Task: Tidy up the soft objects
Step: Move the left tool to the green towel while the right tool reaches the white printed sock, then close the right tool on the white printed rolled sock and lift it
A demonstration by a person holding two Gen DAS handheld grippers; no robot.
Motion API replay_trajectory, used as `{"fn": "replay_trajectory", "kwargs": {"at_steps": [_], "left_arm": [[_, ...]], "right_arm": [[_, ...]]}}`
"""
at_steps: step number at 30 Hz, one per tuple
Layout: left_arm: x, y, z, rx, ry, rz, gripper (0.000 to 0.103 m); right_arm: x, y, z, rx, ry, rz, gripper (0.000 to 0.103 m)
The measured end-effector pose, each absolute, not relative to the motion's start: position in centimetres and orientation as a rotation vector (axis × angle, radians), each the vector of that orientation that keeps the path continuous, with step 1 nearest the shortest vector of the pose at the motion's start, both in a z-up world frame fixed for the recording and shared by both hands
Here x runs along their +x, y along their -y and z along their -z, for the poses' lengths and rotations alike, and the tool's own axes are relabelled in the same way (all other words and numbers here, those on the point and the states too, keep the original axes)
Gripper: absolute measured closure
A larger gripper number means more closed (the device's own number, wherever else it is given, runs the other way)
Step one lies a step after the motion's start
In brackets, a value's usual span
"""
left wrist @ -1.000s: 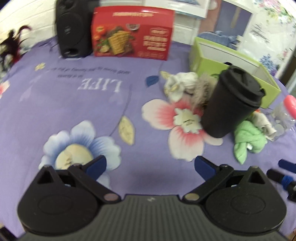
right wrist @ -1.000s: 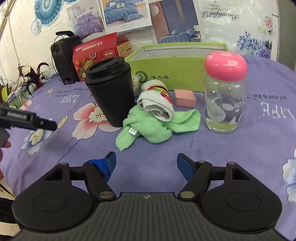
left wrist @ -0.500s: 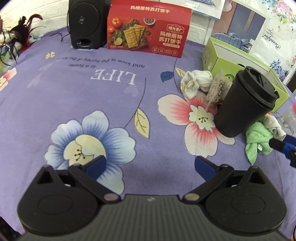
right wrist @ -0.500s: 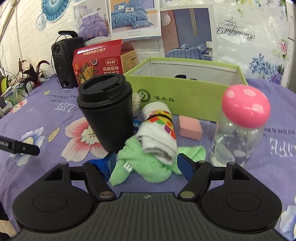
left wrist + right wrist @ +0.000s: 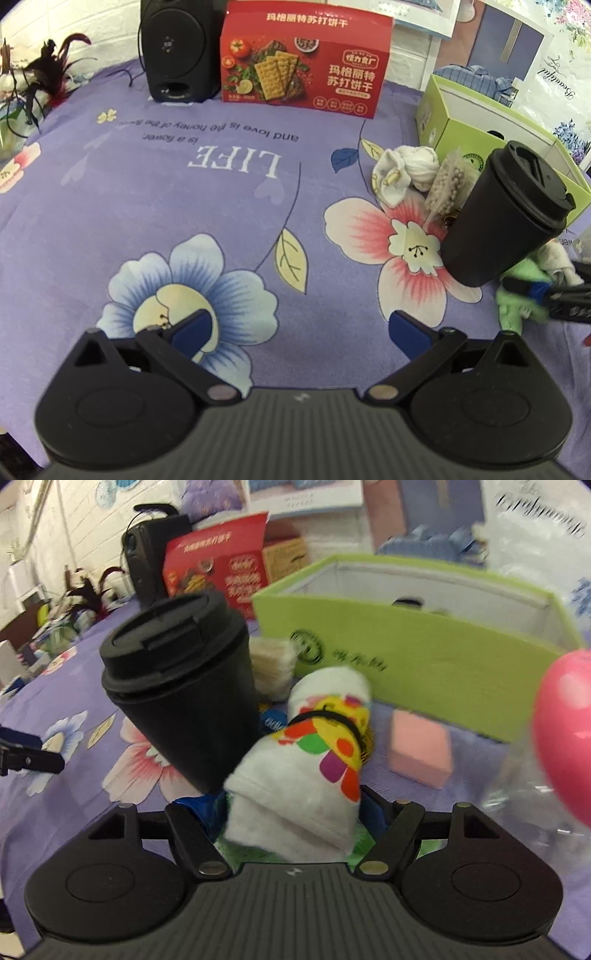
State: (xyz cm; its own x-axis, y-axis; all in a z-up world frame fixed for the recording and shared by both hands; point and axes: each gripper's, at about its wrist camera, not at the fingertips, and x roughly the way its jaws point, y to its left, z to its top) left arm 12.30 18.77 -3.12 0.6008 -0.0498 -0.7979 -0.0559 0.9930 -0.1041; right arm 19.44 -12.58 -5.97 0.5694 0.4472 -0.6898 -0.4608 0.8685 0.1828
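A rolled white sock with coloured patches (image 5: 306,768) lies on a green cloth (image 5: 255,849) beside a black lidded cup (image 5: 184,686). My right gripper (image 5: 291,808) is open, its fingers on either side of the roll's near end. It also shows at the right edge of the left wrist view (image 5: 546,291), over the green cloth (image 5: 513,314). My left gripper (image 5: 299,326) is open and empty above the flowered purple tablecloth (image 5: 166,184). A knotted white sock (image 5: 402,173) and a bag of beads (image 5: 447,184) lie left of the cup (image 5: 502,218).
An open green box (image 5: 424,657) stands behind the roll. A pink block (image 5: 421,753) and a pink-capped clear bottle (image 5: 565,731) are at the right. A red cracker box (image 5: 303,59) and a black speaker (image 5: 177,48) stand at the back.
My right gripper has moved forward until the white roll sits between its open fingers. My left gripper has drawn back and turned left, so the cup sits further right.
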Motion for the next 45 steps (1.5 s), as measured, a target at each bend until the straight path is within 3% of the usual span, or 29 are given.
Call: {"fn": "replay_trajectory", "kwargs": {"at_steps": [10, 18, 25, 34, 45], "left_arm": [[11.4, -18.3, 1.9, -0.120, -0.909, -0.009, 0.002], [9.9, -17.1, 1.7, -0.120, -0.907, 0.046, 0.002], [9.2, -14.5, 1.0, -0.087, -0.895, 0.133, 0.002], [9.5, -12.8, 1.0, -0.081, -0.882, 0.191, 0.002], [9.3, -11.4, 1.6, -0.018, -0.909, 0.305, 0.002]], "right_arm": [[12.5, 10.6, 5.6, -0.121, -0.808, -0.710, 0.037], [6.3, 9.5, 5.3, -0.017, -0.851, -0.819, 0.038], [3.7, 13.2, 3.7, 0.114, -0.748, -0.550, 0.038], [9.0, 14.1, 2.8, 0.114, -0.646, -0.224, 0.037], [15.6, 12.1, 4.6, 0.103, -0.746, -0.181, 0.037]]}}
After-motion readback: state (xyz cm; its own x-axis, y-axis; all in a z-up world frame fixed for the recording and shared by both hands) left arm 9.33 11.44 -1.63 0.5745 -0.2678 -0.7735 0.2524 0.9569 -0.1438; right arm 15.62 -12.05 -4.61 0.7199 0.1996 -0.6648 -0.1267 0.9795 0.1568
